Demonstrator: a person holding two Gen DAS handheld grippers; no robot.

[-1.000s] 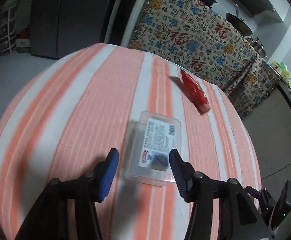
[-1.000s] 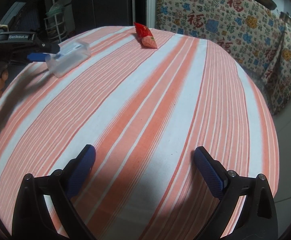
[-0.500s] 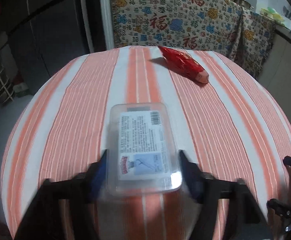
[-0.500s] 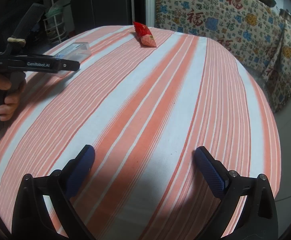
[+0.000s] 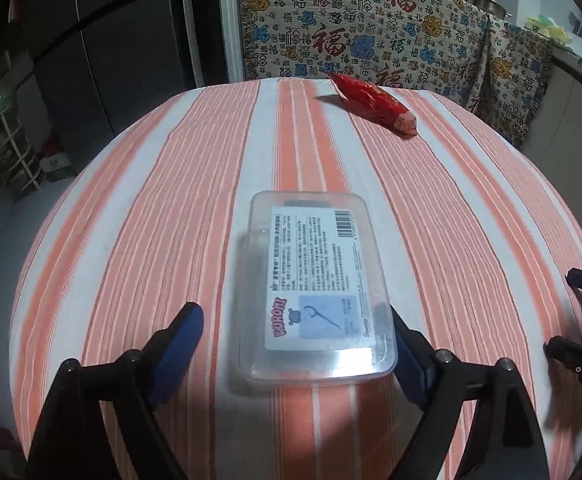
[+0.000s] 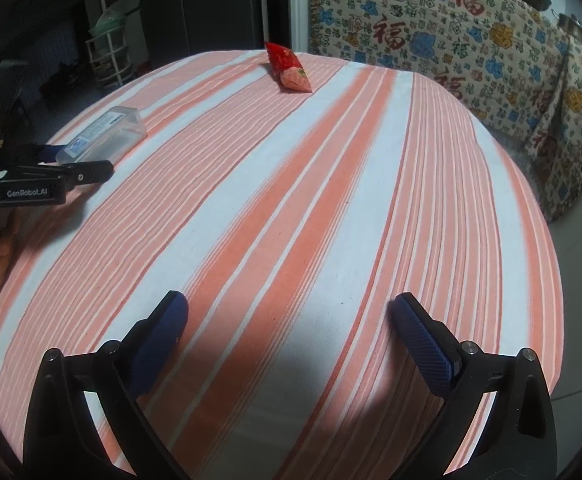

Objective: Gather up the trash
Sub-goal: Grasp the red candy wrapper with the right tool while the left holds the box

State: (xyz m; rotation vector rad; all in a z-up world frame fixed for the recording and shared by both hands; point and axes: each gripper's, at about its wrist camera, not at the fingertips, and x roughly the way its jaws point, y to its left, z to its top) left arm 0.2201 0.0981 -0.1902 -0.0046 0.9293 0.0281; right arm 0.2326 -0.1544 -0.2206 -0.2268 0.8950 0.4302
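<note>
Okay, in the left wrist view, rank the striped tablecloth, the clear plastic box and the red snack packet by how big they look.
1. Striped tablecloth, which fills most of the view.
2. Clear plastic box, lying between the open left gripper jaws.
3. Red snack packet.
The box lies nearer the camera than the packet, so their true sizes stay unsure.

only the clear plastic box and the red wrapper interrupt the striped tablecloth; elsewhere passage is free.

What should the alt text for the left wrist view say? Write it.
A clear plastic box with a printed label lies flat on an orange-and-white striped tablecloth, between the fingers of the open left gripper. A red snack packet lies farther back near the table's far edge.
</note>
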